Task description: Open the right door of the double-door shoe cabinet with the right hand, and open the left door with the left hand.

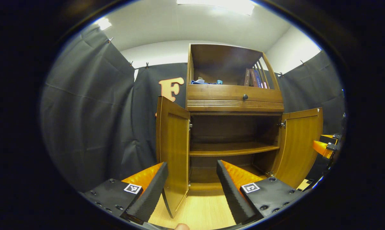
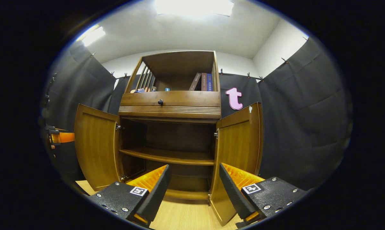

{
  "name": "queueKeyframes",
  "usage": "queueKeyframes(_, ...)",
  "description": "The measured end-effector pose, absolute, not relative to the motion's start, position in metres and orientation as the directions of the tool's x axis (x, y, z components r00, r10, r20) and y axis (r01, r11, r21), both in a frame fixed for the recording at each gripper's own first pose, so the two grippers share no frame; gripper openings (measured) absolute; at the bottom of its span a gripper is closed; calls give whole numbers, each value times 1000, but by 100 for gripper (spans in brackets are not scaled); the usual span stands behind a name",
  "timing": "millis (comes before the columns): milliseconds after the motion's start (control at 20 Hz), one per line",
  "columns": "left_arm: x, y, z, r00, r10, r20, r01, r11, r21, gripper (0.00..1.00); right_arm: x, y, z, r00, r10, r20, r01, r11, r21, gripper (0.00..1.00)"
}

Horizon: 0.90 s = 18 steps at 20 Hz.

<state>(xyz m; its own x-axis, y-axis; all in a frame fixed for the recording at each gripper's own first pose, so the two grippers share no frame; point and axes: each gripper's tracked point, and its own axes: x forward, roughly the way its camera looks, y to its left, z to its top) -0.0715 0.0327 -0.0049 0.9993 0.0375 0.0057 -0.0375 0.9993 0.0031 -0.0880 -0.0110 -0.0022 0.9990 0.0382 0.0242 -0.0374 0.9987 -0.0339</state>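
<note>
Open shoe cabinet [image 2: 170,111], bare shelf [image 2: 167,156]

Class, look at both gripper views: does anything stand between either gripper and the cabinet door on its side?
Nothing visible does. The left door stands open between the open left gripper fingers, untouched; the right door likewise sits before the open right gripper. Only bare floor lies between.

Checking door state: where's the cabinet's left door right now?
Swung open. In the left gripper view, the left door stands edge-on between the left tongs; in the right gripper view it hangs wide left of the shelf.
</note>
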Motion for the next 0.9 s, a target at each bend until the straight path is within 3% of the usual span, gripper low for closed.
queueKeyframes(50, -70, 29, -5, 999, 33, 3, -33, 999, 2, 95, -89, -11, 0, 999, 40, 27, -39, 999, -36, 97)
queueKeyframes(150, -67, 27, -6, 1000, 26, -1, -26, 1000, -6, 95, -89, -12, 1, 999, 41, 28, -40, 998, -41, 98)
queueKeyframes(200, -67, 26, -7, 1000, 26, -5, -26, 1000, -10, 95, -89, -12, 1, 999, 44, 27, -42, 998, -43, 92)
queueKeyframes(250, -68, 25, -7, 1000, 26, -5, -26, 1000, -11, 95, -91, -12, 0, 999, 44, 27, -42, 998, -43, 97)
queueKeyframes(350, -66, 24, -7, 1000, 28, -4, -28, 1000, -2, 94, -90, -12, 0, 999, 43, 28, -42, 998, -39, 98)
queueKeyframes(750, -68, 25, -7, 1000, 29, -1, -29, 1000, 14, 94, -88, -2, -6, 998, 56, 22, -55, 998, -32, 98)
queueKeyframes(800, -69, 26, -8, 1000, 31, -2, -31, 999, 12, 95, -89, -1, -6, 998, 59, 21, -58, 998, -29, 92)
queueKeyframes(900, -68, 28, -8, 999, 34, -4, -34, 999, 8, 95, -88, 0, -6, 998, 61, 22, -60, 998, -25, 92)
